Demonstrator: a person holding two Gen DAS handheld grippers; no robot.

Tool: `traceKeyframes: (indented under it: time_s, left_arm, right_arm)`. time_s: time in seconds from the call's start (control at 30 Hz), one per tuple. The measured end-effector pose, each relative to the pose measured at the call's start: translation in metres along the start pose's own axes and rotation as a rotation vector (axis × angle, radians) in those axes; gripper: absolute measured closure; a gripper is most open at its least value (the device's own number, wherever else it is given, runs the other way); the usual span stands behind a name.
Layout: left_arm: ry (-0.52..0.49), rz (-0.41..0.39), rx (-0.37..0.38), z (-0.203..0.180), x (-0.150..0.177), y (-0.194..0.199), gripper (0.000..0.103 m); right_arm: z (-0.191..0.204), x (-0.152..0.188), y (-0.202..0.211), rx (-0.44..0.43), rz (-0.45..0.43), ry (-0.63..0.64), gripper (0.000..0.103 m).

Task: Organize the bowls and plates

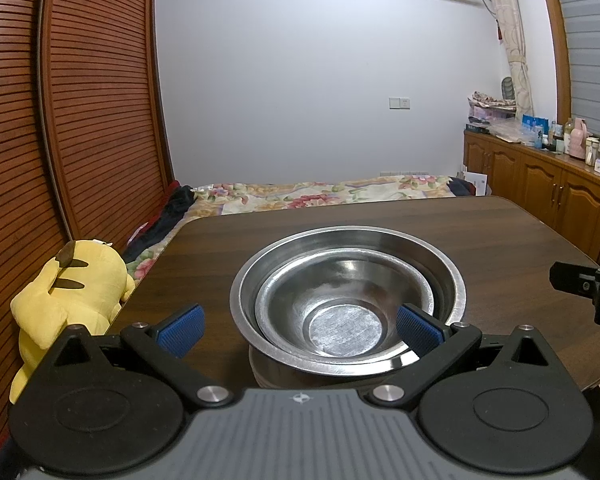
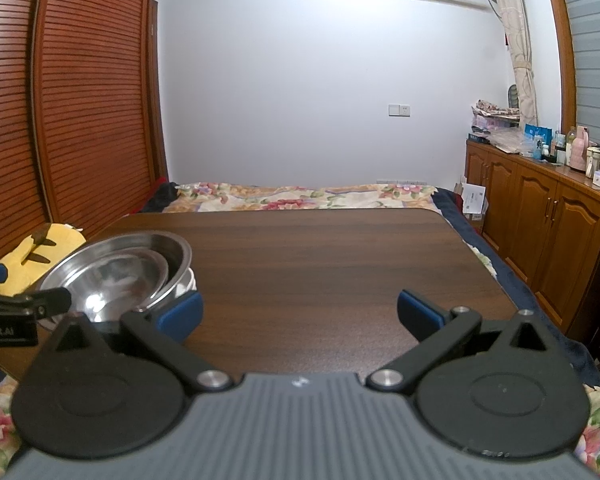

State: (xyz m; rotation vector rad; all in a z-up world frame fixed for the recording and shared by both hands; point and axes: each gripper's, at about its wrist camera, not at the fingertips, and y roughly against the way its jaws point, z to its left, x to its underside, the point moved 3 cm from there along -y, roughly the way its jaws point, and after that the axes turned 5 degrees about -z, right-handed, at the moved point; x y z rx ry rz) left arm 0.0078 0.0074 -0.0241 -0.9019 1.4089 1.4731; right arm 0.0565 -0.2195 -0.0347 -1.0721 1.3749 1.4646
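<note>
The left gripper (image 1: 300,330) hangs low over the near edge of the table, its jaws spread wide and holding nothing. One blue pad (image 1: 182,330) sits clear of the metalware on the outer side; the other pad (image 1: 418,334) reaches in over the near rim of the small steel bowl (image 1: 342,312) — whether it touches the metal cannot be told. That small bowl is nested inside a large steel bowl (image 1: 446,280), leaning toward the near side so its rim sits off-centre within the bigger one. Something pale shows beneath the stack, too hidden to make out.

The right gripper (image 2: 300,314) is likewise released, jaws wide apart over bare dark wood with nothing between them. From its camera the nested bowls stand at the left, just beyond its left pad (image 2: 180,314), with the tip of the left gripper in front of them.

Both bowls rest on the dark wooden table (image 1: 480,236) — toward its left side. Past the table's left edge lies a yellow plush toy (image 1: 74,292); behind the table a bed with a floral cover (image 2: 300,196); slatted wooden doors (image 1: 80,100) on the left, wooden cabinets (image 2: 540,216) topped with bottles and boxes on the right
</note>
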Motion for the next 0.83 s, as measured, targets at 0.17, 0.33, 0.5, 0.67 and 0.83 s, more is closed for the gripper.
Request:
traceKeyframes:
  time_s: [0.17, 0.33, 0.5, 0.67, 0.83]
  left_arm:
    - [0.000, 0.000, 0.001, 0.0000, 0.0001, 0.0000, 0.000]
    - [0.000, 0.002, 0.000, -0.0012, 0.0008, 0.0005, 0.000]
    - [0.001, 0.002, 0.000, -0.0011, 0.0006, 0.0005, 0.000]
    - [0.001, 0.002, 0.000, -0.0009, 0.0007, 0.0004, 0.000]
    - [0.003, 0.004, 0.002, -0.0016, 0.0014, 0.0007, 0.000]
  right_arm:
    - [0.0005, 0.0002, -0.0003, 0.000, 0.001, -0.001, 0.000]
    - [0.0000, -0.0001, -0.0006, -0.001, 0.001, -0.002, 0.000]
    - [0.0003, -0.0005, -0.0005, -0.001, 0.001, -0.004, 0.000]
    - [0.0000, -0.0008, -0.0005, -0.001, 0.001, -0.005, 0.000]
    - [0.0000, -0.0007, -0.0006, -0.003, 0.001, -0.003, 0.000]
